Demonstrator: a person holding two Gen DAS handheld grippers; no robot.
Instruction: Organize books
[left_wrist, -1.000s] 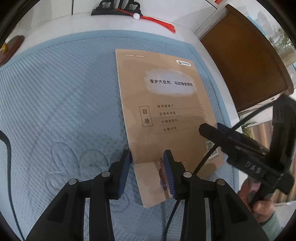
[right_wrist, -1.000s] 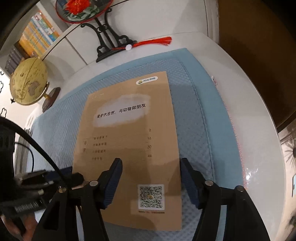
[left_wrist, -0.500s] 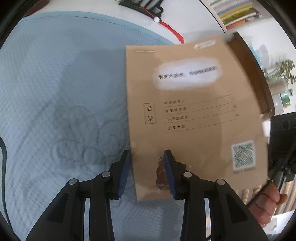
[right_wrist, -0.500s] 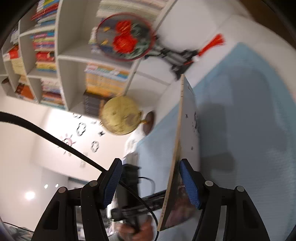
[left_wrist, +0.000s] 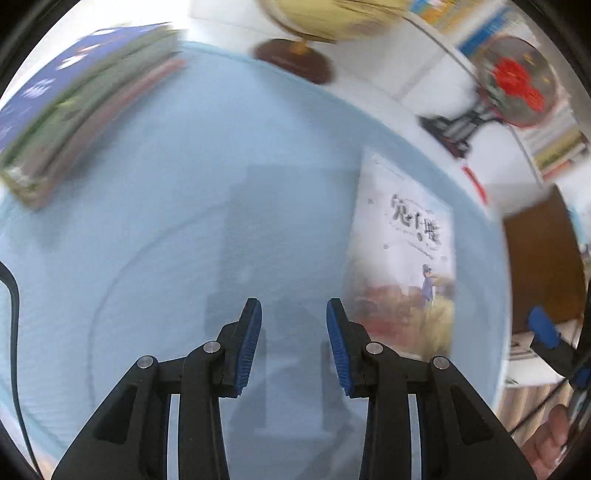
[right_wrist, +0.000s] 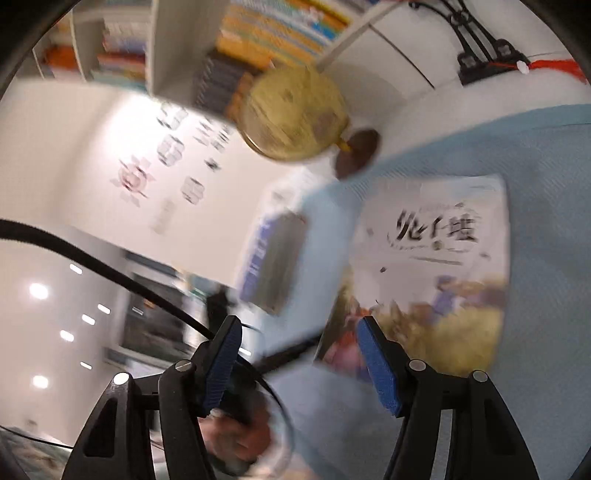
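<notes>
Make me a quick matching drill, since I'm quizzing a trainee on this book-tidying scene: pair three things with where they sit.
Things:
1. picture book
2. stack of books
3. globe

Places:
A. beyond the far edge of the blue mat
B. flat on the mat, right of the left gripper
C. far left corner of the mat

Pairs: 1-B, 2-C, 3-A

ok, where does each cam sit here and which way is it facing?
Left wrist: rides the left tongs, angled down at the blue mat; book stack far left, illustrated book lying right; own open fingers, the other tongs and hand at right edge.
Right wrist: rides the right tongs, tilted shallower across the mat toward the bookshelf; own open fingers, a hand below.
Shared: illustrated book, stack, mat and globe.
</notes>
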